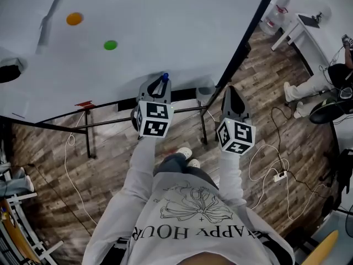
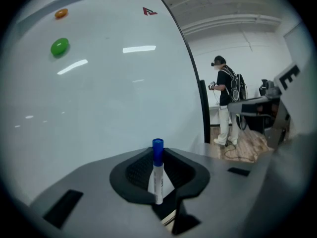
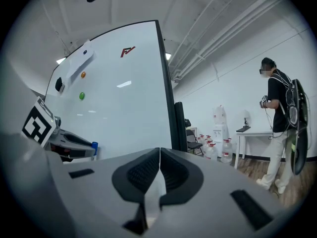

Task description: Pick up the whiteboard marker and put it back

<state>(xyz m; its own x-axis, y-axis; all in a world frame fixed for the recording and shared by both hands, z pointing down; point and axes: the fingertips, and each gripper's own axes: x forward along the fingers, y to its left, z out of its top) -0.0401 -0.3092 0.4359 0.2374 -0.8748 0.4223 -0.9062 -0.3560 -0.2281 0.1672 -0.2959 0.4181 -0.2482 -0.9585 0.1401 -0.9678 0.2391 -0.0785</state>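
Blue cap, white barrel: the marker [image 1: 165, 77] is not on the board [image 1: 165, 15] but in the left gripper [image 1: 161, 83].

Head view: Both grippers are held out in front of the person, centre frame. The left one is just short of the board's lower edge, and the cap pokes past its tips toward the board. The right gripper [image 1: 229, 90] is further right, off the board's right-hand edge and over the wood floor. An orange magnet [image 1: 74, 19] and a green magnet [image 1: 110, 45] sit at upper left. I can't make out a tray or ledge.

Left gripper view: The jaws are clamped on the marker's lower barrel. It stands upright at centre frame with the cap uppermost, its long axis running out along the jaws toward the board. The board fills the left and centre. A second person [image 2: 225, 103] stands far off at right.

Right gripper view: The jaws are pressed together with nothing between them. The left gripper and its blue cap show at the left edge, nearer the board.

Judgement: The pick-up is done and the put-back remains. The left gripper is the nearer one and already has the marker. The next move depends on lining the marker's long axis up with wherever it rests on the board.
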